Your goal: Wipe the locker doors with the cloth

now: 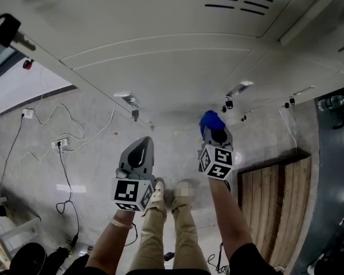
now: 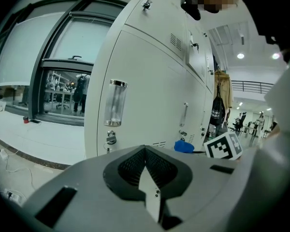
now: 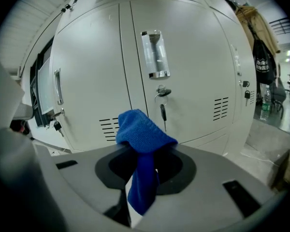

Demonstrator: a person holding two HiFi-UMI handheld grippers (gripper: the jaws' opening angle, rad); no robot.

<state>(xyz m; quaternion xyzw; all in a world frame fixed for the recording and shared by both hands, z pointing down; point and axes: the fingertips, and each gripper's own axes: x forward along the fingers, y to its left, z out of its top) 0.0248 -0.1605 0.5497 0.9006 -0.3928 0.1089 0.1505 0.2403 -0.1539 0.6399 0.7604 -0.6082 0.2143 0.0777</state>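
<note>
I am logging the blue terry cloth (image 3: 141,138) as pinched between the fingers of the right gripper (image 3: 144,164). Its top fold is bunching above them and a tail is hanging down in front. It is facing the pale grey metal locker doors (image 3: 193,76), near them but, as far as I can judge, not touching. The fingers of the left gripper (image 2: 146,170) are pressing together on nothing, and it is hanging idle beside the right one.

I am judging the step in hand as the approach; wiping is not yet under way. The next move is calling for pressing the bunched fold flat against a door panel while steering round the clear recessed handle (image 3: 154,54) and the key hanging in the lock (image 3: 163,111).

The right gripper view is showing the pinch itself and that key close up. The head view is giving only the cloth's top, but is adding the grey floor (image 1: 97,153) and a wooden slatted pallet (image 1: 278,205). Only the left gripper view is showing the large window (image 2: 63,47) beyond the lockers.
</note>
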